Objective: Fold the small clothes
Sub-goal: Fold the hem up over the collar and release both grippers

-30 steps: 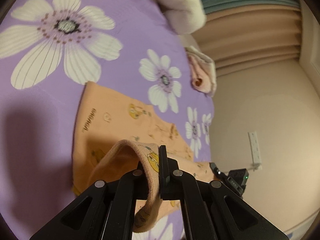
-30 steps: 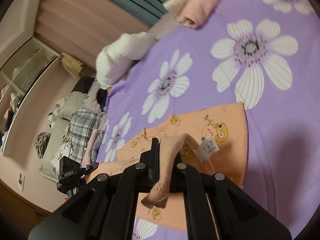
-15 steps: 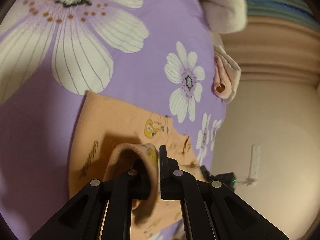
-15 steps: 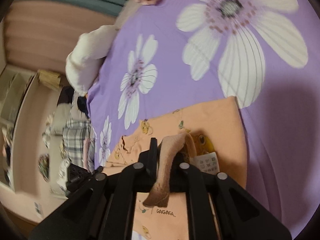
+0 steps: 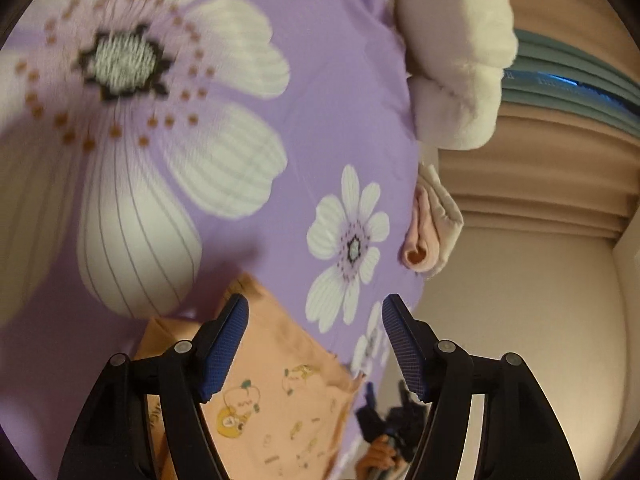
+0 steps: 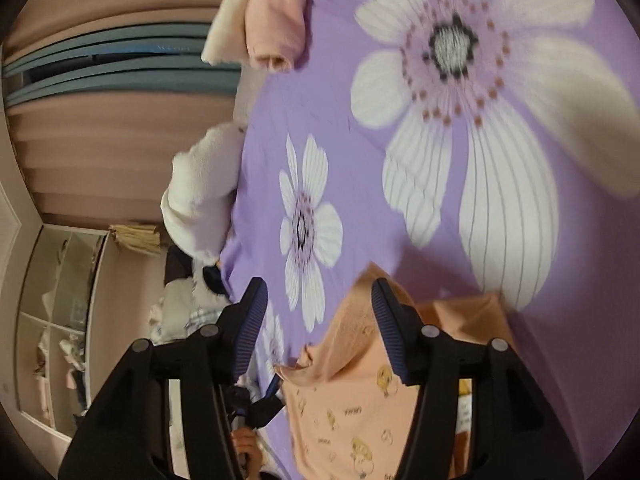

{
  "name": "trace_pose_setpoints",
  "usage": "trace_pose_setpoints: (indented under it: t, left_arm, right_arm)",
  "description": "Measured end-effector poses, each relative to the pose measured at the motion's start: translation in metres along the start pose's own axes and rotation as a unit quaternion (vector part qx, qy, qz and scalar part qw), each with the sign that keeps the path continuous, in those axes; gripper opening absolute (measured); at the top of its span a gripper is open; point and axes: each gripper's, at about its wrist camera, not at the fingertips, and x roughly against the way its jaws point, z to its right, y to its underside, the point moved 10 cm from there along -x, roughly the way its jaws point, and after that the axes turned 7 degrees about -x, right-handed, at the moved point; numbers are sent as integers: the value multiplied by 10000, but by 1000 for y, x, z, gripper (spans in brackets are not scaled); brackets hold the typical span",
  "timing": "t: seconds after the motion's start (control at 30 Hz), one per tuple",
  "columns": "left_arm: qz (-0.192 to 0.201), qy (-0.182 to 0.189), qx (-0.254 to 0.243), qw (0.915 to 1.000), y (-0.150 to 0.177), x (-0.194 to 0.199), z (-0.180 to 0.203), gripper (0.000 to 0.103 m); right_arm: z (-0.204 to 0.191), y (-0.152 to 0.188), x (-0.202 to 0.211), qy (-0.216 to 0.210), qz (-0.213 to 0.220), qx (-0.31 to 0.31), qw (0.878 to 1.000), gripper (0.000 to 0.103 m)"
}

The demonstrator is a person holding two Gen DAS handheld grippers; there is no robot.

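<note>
- The left gripper (image 5: pixel 315 344) is opening its jaws; nothing is being pinched between the blue pads (image 5: pixel 224 350).
- The right gripper (image 6: pixel 318 326) is opening too, its pads gripping nothing, one finger overlapping the garment's upper edge in view.
- The orange garment (image 5: pixel 280 396) is lying flat on the purple flowered bedspread (image 5: pixel 332 92), below both grippers.
- A pink roll (image 5: pixel 424 232) and a white fluffy bundle (image 5: pixel 456 64) are sitting along the bedspread's far edge.
</note>
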Motion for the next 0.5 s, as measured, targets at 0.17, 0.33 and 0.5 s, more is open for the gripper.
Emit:
trace_pose_setpoints:
  t: [0.17, 0.33, 0.5]
  left_arm:
    - [178, -257, -575, 9979, 2, 13, 12, 68]
    - [-178, -1154, -2165, 9693, 55, 21, 24, 68]
    - [-408, -1709, -3344, 9259, 115, 29, 25, 68]
  right_arm:
    - [-18, 12, 15, 116, 95, 776, 9969, 55]
    - [-22, 54, 31, 773, -5, 2163, 9733, 47]
    - [-1, 93, 37, 1508, -109, 3030, 9409, 23]
